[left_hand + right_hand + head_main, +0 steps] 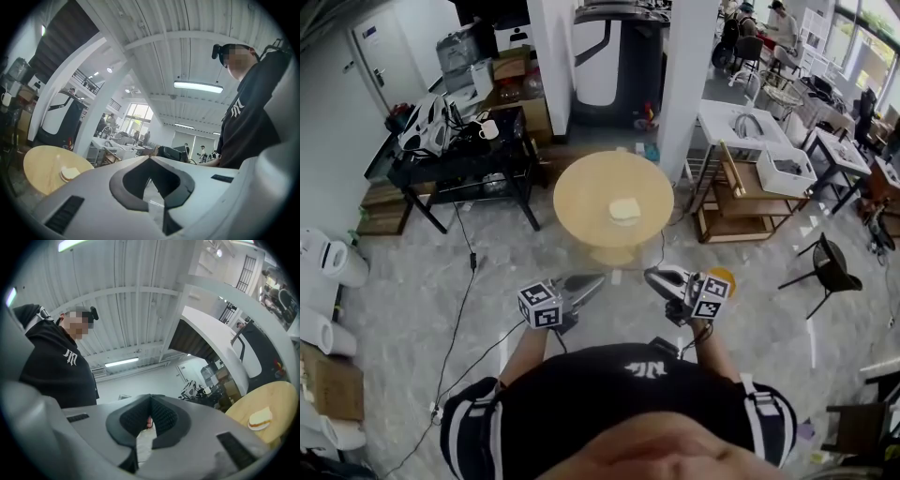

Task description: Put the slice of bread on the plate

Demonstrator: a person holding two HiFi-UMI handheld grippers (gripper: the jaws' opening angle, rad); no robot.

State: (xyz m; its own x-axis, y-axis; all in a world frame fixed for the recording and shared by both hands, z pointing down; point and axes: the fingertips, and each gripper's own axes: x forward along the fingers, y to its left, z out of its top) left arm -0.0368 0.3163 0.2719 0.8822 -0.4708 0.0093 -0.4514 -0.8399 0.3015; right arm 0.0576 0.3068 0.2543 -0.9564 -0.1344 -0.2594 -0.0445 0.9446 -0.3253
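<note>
**Both hand-held grippers closed and empty, short of the table**

- Left hand-held gripper [598,279]: jaws brought together, tips meeting, nothing between them. It is held over the floor, clear of the table's near edge.
- Right hand-held gripper [649,273]: jaws likewise closed on nothing. It sits beside the left one, also off the table.
- Round wooden table [581,187]: the slice of bread [624,209] lies near the middle, a little toward the edge nearest the person. From the left gripper view it seems to rest on a small pale plate [63,177]. Neither gripper touches it.
- Writing: each marker cube [540,306] carries black-and-white square codes, no letters. The person's black shirt [253,126] bears a white interlocked monogram on the chest, and I can't make out its letters for certain. Labels on the boxes and shelving behind the table are too small to read.
</note>
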